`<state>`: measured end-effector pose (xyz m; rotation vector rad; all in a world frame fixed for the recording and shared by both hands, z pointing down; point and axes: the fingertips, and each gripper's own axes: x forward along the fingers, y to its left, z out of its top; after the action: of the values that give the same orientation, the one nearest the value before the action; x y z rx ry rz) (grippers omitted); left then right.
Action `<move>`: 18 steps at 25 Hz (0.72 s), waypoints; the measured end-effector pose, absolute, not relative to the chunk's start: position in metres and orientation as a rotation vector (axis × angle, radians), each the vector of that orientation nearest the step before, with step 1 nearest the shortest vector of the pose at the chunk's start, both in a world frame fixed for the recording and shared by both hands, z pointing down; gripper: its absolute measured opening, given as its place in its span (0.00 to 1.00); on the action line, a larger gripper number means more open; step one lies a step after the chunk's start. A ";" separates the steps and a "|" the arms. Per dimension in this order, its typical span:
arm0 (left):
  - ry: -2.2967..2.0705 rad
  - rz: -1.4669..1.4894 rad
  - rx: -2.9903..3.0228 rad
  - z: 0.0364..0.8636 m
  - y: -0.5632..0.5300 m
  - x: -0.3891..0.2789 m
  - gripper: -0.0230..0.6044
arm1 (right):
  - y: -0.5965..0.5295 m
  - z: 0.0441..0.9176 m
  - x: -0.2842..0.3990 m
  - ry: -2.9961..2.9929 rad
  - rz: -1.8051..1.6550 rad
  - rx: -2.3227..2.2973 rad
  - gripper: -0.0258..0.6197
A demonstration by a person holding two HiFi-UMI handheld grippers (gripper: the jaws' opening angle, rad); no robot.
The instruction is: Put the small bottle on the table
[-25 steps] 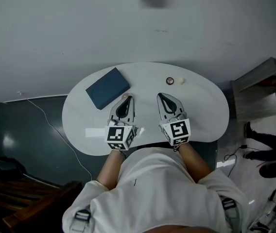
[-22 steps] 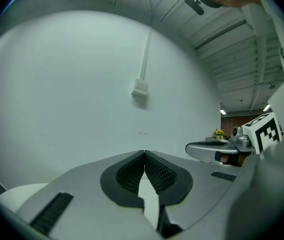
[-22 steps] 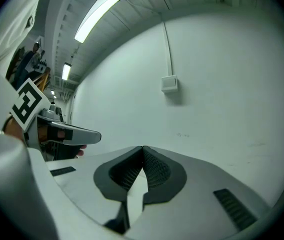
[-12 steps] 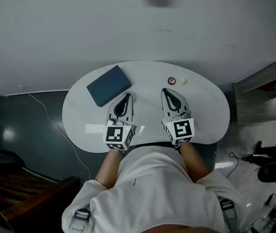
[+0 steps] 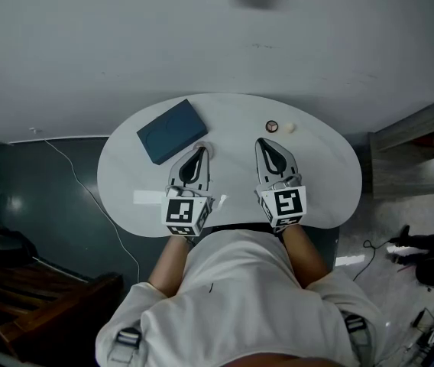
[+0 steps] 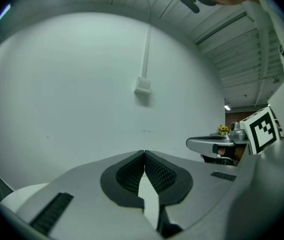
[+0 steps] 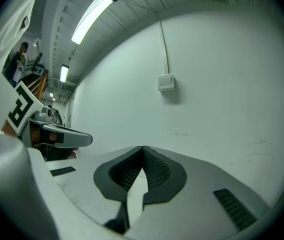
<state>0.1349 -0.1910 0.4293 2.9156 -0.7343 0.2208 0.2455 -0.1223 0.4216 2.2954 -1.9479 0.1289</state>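
In the head view a small dark round-topped bottle (image 5: 272,126) stands on the white oval table (image 5: 324,167) near its far edge, with a small cream object (image 5: 290,127) just right of it. My right gripper (image 5: 263,142) lies over the table a short way in front of the bottle, shut and empty. My left gripper (image 5: 199,149) lies parallel to it on the left, also shut and empty. The left gripper view shows its jaws (image 6: 144,153) meeting against a bare wall. In the right gripper view that gripper (image 7: 142,148) is closed the same way.
A dark blue book (image 5: 170,131) lies on the table's far left, just beyond the left gripper. A grey shelf unit (image 5: 416,144) stands right of the table. A white cable (image 5: 72,178) runs over the dark floor at left, and dark wooden furniture (image 5: 41,312) sits at lower left.
The head view has drifted slightly, so the table sits a little higher in frame. Both grippers stay shut in the same place over the table.
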 end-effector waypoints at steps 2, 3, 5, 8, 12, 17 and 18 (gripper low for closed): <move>-0.733 0.221 2.915 0.429 -0.191 0.135 0.07 | -0.123 0.422 0.245 -1.951 0.134 2.294 0.04; -0.732 0.220 2.916 0.429 -0.191 0.135 0.07 | -0.123 0.422 0.244 -1.955 0.136 2.293 0.04; -0.728 0.218 2.919 0.429 -0.191 0.136 0.07 | -0.123 0.422 0.242 -1.970 0.140 2.284 0.04; -0.722 0.217 2.923 0.430 -0.190 0.136 0.07 | -0.123 0.423 0.240 -1.984 0.140 2.272 0.04; -0.729 0.222 2.910 0.431 -0.190 0.135 0.07 | -0.124 0.425 0.240 -1.977 0.149 2.266 0.04; -0.726 0.231 2.908 0.434 -0.191 0.133 0.07 | -0.126 0.427 0.239 -1.974 0.158 2.263 0.04; -0.728 0.233 2.905 0.434 -0.191 0.133 0.07 | -0.126 0.428 0.238 -1.976 0.159 2.260 0.04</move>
<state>0.1329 -0.1909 0.4342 2.9049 -0.7279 0.2330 0.2380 -0.1261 0.4275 2.2603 -1.9764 0.1594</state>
